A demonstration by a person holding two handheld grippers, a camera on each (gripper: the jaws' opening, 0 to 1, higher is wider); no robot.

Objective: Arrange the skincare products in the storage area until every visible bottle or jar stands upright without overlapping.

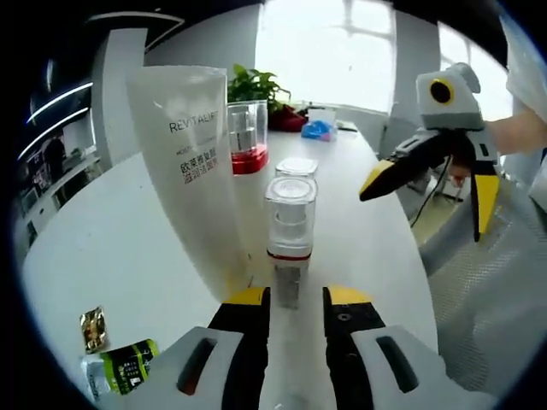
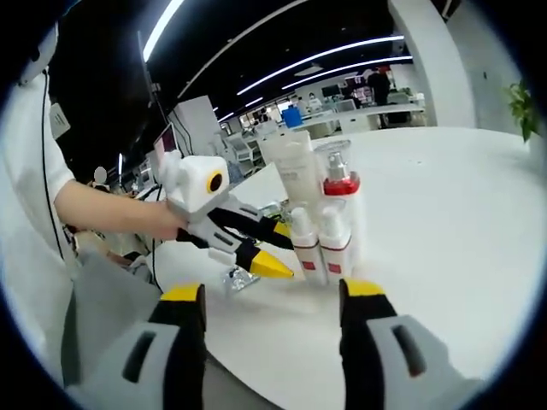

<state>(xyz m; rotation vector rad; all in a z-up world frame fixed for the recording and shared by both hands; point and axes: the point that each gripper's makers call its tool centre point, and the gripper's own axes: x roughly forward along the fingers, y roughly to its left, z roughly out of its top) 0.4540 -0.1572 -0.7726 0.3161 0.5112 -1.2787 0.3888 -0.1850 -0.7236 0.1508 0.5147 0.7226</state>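
Several skincare products stand upright in a tight group on the white table point(image 1: 102, 239). A tall white tube point(image 1: 192, 162) stands at the left. Behind it is a clear-capped bottle with a red collar point(image 1: 248, 137). A small clear-capped bottle with a red band point(image 1: 291, 218) stands just ahead of my left gripper point(image 1: 297, 297), whose jaws sit on either side of its base with a thin gap. In the right gripper view the tube point(image 2: 295, 166), pump bottle point(image 2: 339, 184) and two small white bottles point(image 2: 305, 248) are grouped, with the left gripper point(image 2: 278, 248) at their side. My right gripper point(image 2: 273, 295) is open and apart from them.
A potted plant point(image 1: 252, 85) and a blue item point(image 1: 318, 130) sit at the table's far end. Small packets point(image 1: 94, 329) lie near the edge at lower left. A grey mesh chair point(image 1: 496, 290) stands beside the table. A person's arm point(image 2: 102, 209) holds the left gripper.
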